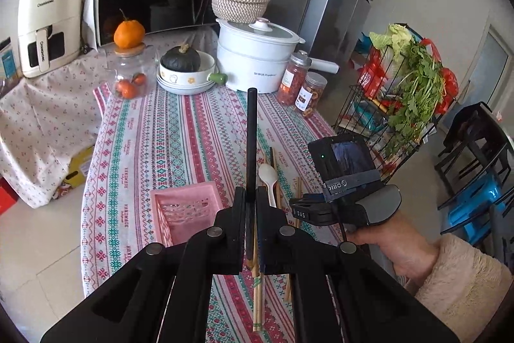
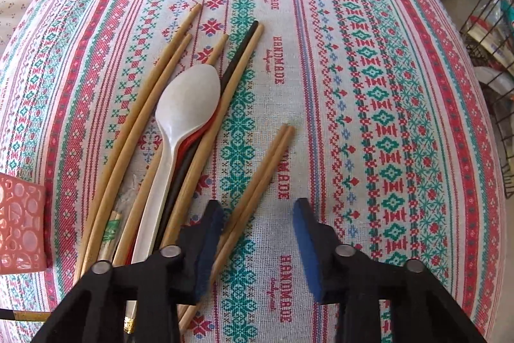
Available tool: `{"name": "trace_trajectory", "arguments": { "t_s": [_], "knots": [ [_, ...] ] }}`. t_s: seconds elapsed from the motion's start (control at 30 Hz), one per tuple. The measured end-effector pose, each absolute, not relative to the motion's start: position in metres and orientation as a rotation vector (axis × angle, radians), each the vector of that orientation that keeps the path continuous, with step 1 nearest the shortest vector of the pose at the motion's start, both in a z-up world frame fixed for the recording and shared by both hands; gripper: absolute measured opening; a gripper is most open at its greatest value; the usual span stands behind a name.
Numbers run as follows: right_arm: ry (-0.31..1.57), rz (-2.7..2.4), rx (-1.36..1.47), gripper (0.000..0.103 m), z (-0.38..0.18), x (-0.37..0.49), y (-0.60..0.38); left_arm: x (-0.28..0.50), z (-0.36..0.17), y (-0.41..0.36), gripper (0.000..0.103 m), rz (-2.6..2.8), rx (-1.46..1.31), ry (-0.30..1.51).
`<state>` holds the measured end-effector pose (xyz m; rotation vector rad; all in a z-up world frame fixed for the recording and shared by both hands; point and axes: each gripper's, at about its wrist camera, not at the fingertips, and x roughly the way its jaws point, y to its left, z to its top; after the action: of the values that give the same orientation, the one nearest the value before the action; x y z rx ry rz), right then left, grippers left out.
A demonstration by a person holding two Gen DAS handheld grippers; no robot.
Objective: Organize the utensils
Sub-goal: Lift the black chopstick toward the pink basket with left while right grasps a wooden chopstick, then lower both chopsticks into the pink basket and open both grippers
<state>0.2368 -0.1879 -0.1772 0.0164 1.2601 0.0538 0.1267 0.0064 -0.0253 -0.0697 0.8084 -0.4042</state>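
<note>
My left gripper (image 1: 250, 192) is shut on a black chopstick (image 1: 251, 134), which sticks up and forward over the patterned tablecloth. A pink basket (image 1: 186, 208) sits just left of it. In the right wrist view my right gripper (image 2: 257, 208) points down at the cloth with its jaws apart. A pair of wooden chopsticks (image 2: 266, 163) runs under its left finger (image 2: 208, 233), and the pads do not press on it. To the left lies a heap: a white spoon (image 2: 189, 98) over a red one (image 2: 196, 140), another black chopstick (image 2: 237, 53) and several wooden ones (image 2: 151, 92).
At the table's far end stand a white electric pot (image 1: 253, 60), two snack jars (image 1: 292, 79), a bowl with a squash (image 1: 186, 66) and a glass jar (image 1: 128, 69). A wire rack with greens (image 1: 401, 92) stands off the right edge. A corner of the pink basket (image 2: 19, 221) shows at left.
</note>
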Motion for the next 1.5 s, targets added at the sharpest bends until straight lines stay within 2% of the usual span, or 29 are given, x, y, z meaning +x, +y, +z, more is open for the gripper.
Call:
{"name": "trace_trajectory", "arguments": {
  "t_s": [0.1, 0.23, 0.4, 0.67, 1.0, 1.23, 1.5],
  "knots": [
    [1.254, 0.116, 0.057, 0.018, -0.177, 0.232, -0.191, 0.124, -0.025, 0.006, 0.006, -0.399, -0.066, 0.797],
    [1.244, 0.175, 0.154, 0.007, -0.171, 0.22, -0.204, 0.121, -0.023, 0.008, 0.006, -0.403, -0.074, 0.782],
    [1.136, 0.215, 0.153, 0.004, -0.138, 0.198, -0.212, 0.111, -0.01, 0.011, 0.006, -0.409, -0.078, 0.734],
    [0.907, 0.288, 0.141, 0.004, -0.068, 0.151, -0.217, 0.092, 0.026, 0.026, 0.006, -0.401, -0.101, 0.619],
    [0.696, 0.346, 0.195, 0.004, -0.006, 0.124, -0.213, 0.082, 0.064, 0.058, 0.006, -0.336, -0.143, 0.493],
    [0.573, 0.395, 0.162, 0.004, 0.031, 0.114, -0.193, 0.093, 0.056, 0.067, 0.006, -0.277, -0.124, 0.498],
    [0.539, 0.484, 0.113, 0.004, 0.051, 0.104, -0.17, 0.107, 0.039, 0.064, 0.006, -0.267, -0.084, 0.553]
  ]
}}
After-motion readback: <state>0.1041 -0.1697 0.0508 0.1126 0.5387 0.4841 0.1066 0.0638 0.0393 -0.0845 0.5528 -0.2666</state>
